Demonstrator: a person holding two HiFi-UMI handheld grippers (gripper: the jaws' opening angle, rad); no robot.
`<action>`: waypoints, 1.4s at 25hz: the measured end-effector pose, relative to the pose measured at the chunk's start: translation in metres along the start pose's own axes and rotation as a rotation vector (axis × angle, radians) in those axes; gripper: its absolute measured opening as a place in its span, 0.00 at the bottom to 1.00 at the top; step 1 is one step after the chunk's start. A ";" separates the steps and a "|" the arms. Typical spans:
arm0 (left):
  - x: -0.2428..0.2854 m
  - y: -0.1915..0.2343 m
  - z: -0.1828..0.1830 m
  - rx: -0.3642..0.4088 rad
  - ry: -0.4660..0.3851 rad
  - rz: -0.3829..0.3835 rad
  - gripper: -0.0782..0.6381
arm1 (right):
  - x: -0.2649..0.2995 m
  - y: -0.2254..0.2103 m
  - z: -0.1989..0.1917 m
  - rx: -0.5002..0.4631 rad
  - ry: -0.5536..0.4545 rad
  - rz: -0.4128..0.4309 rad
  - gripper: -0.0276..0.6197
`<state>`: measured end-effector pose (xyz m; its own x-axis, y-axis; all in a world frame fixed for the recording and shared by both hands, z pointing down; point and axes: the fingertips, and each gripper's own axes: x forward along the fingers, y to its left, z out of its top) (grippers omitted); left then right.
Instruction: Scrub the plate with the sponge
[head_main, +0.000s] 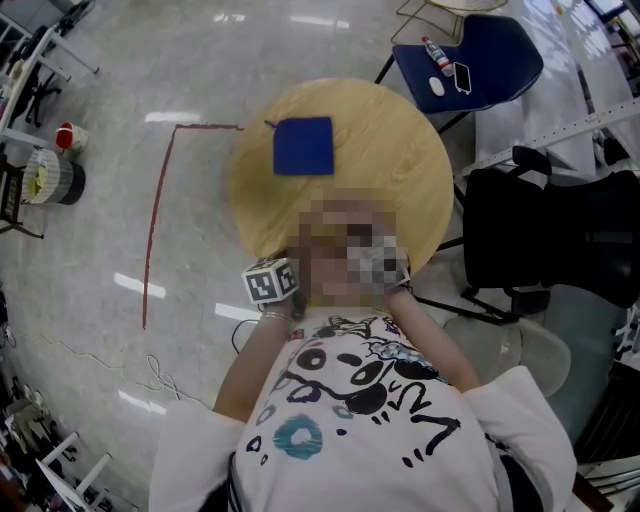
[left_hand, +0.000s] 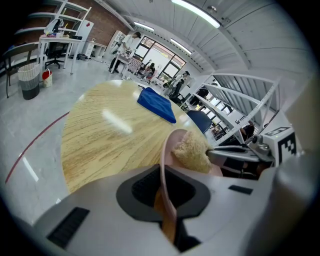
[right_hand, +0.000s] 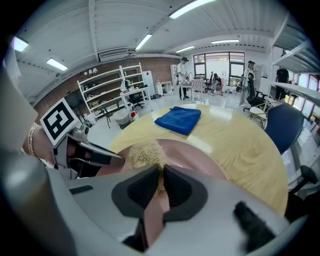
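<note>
My left gripper (left_hand: 162, 187) is shut on the rim of a pink plate (left_hand: 167, 150), which I see edge-on, held up over the table. A tan fibrous sponge (left_hand: 192, 150) presses on the plate's right face. In the right gripper view the plate (right_hand: 200, 155) shows its face, and the sponge (right_hand: 145, 154) sits at the mouth of my right gripper (right_hand: 159, 182), which is shut on it. The left gripper's fingers (right_hand: 92, 157) reach in from the left. In the head view a mosaic patch hides plate, sponge and jaws; only the left marker cube (head_main: 270, 283) shows.
A round wooden table (head_main: 400, 160) carries a folded blue cloth (head_main: 303, 145) at its far side. A blue chair (head_main: 480, 60) with small items stands beyond the table, a black chair (head_main: 560, 230) to the right. A bin (head_main: 50, 178) sits far left.
</note>
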<state>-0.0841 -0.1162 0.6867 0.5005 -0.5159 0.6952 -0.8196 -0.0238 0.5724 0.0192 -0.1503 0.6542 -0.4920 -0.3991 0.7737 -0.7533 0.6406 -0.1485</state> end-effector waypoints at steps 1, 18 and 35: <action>0.000 0.000 0.000 0.002 0.001 0.001 0.15 | 0.000 -0.002 0.000 0.003 -0.002 -0.006 0.12; -0.017 -0.002 0.015 0.063 -0.026 -0.044 0.16 | -0.031 -0.034 0.001 0.029 -0.037 -0.122 0.12; -0.091 -0.055 0.071 0.265 -0.164 -0.162 0.14 | -0.122 0.003 0.072 -0.112 -0.355 -0.023 0.12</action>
<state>-0.1042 -0.1287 0.5611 0.5962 -0.6171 0.5135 -0.7879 -0.3273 0.5216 0.0457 -0.1463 0.5148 -0.6112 -0.6042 0.5113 -0.7231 0.6889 -0.0503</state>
